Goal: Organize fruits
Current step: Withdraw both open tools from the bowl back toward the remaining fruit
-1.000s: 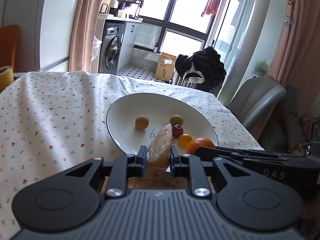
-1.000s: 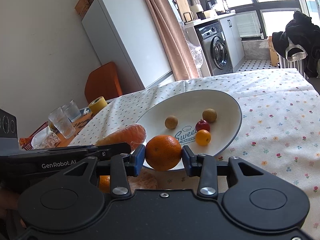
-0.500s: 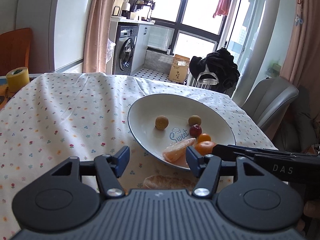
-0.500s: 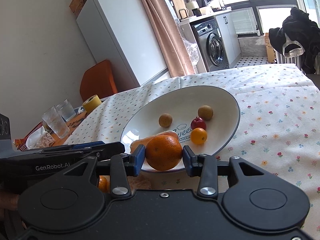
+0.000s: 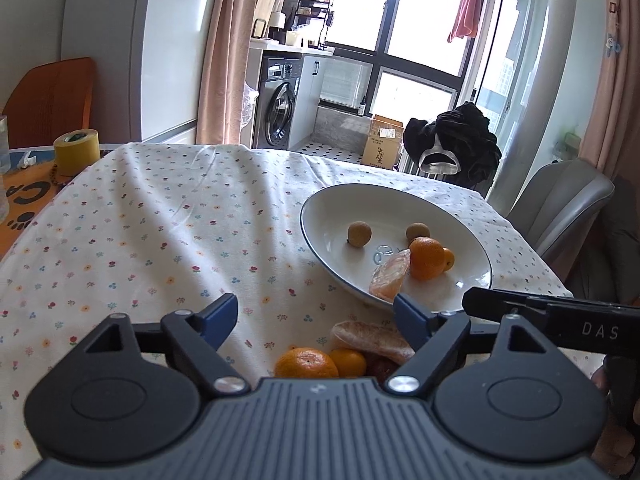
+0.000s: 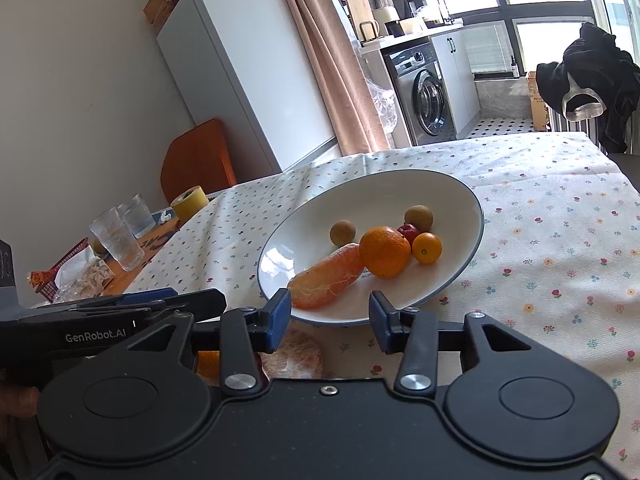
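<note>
A white plate [image 5: 332, 216] [image 6: 448, 192] on the flowered tablecloth holds a peeled citrus segment [image 5: 390, 276] [image 6: 328, 278], an orange [image 5: 426, 258] [image 6: 385, 251], a small kumquat [image 6: 427, 247], a red fruit [image 6: 408, 232] and two brown longans [image 5: 359, 233] [image 6: 343, 232]. My left gripper [image 5: 316, 316] is open and empty, near the plate's front rim. My right gripper [image 6: 329, 312] is open and empty, just before the plate. On the cloth below the left gripper lie a tangerine [image 5: 306, 364], a small orange fruit [image 5: 349, 361] and another peeled segment [image 5: 370, 340] [image 6: 294, 354].
A yellow tape roll [image 5: 77, 151] [image 6: 189, 202], drinking glasses [image 6: 117, 238] and snack wrappers [image 6: 80, 274] sit at the table's left end. An orange chair [image 5: 48, 100] and a grey chair [image 5: 560, 204] stand by the table. A washing machine [image 5: 280, 108] is behind.
The left gripper opened and let the peeled segment go into the plate, then drew back. The right gripper opened and left the orange in the plate beside the segment.
</note>
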`<state>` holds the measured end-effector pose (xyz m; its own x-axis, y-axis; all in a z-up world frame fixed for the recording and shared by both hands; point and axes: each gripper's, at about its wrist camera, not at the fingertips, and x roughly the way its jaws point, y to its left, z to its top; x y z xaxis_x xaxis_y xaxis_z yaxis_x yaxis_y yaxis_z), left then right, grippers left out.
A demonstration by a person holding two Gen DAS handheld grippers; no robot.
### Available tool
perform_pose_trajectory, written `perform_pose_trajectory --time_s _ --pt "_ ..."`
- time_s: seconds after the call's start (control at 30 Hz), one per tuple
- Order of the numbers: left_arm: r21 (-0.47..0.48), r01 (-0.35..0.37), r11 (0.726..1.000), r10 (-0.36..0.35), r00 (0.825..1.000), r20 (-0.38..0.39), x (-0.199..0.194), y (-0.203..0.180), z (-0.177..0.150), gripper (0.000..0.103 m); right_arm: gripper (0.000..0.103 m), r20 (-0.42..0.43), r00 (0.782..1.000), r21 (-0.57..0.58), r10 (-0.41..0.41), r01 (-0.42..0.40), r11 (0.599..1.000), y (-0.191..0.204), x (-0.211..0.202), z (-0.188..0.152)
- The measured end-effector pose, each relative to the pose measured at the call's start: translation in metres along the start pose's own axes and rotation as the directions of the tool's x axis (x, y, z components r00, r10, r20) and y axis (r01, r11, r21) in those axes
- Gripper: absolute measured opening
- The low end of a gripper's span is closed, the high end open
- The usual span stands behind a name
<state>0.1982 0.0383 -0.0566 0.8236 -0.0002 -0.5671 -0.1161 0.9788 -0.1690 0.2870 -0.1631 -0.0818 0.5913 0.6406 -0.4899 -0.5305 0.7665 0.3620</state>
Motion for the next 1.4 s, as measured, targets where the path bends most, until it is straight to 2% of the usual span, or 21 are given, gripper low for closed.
perform_pose_trajectory --time_s 0.1,0.4,0.77,0.9,1.07,1.3,1.4 --pt "-0.005 -0.004 1.0 0.004 1.0 0.004 -0.005 0.005 -0.003 0.083 0.052 0.003 1.0 -0.005 -0.004 0.004 1.0 0.004 -0.004 -0.003" --pt "-0.012 -0.014 1.0 0.014 1.0 0.009 -0.019 0.01 -0.014 0.084 0.056 -0.002 1.0 -0.017 -0.002 0.002 1.0 0.016 -0.014 -0.013" --pt "-0.024 0.017 1.0 -0.017 1.0 0.005 -0.034 0.014 -0.03 0.084 0.064 -0.023 1.0 -0.029 0.007 -0.008 1.0 0.024 -0.022 -0.026" --pt "-0.026 0.036 0.999 -0.036 0.999 -0.007 -0.038 0.014 -0.033 0.083 0.073 -0.031 0.999 -0.038 0.015 -0.016 0.999 0.027 -0.024 -0.031" --pt "-0.022 0.044 0.999 -0.044 0.999 -0.01 -0.043 0.013 -0.037 0.083 0.077 -0.048 0.998 -0.041 0.027 -0.029 0.999 0.03 -0.026 -0.036" --pt "-0.007 0.05 0.999 -0.051 0.998 -0.025 -0.049 0.012 -0.041 0.083 0.092 -0.052 0.998 -0.034 0.038 -0.039 0.999 0.032 -0.032 -0.039" --pt "-0.001 0.048 0.999 -0.048 0.998 -0.029 -0.052 0.011 -0.043 0.083 0.094 -0.051 0.998 -0.033 0.035 -0.037 0.999 0.031 -0.034 -0.041"
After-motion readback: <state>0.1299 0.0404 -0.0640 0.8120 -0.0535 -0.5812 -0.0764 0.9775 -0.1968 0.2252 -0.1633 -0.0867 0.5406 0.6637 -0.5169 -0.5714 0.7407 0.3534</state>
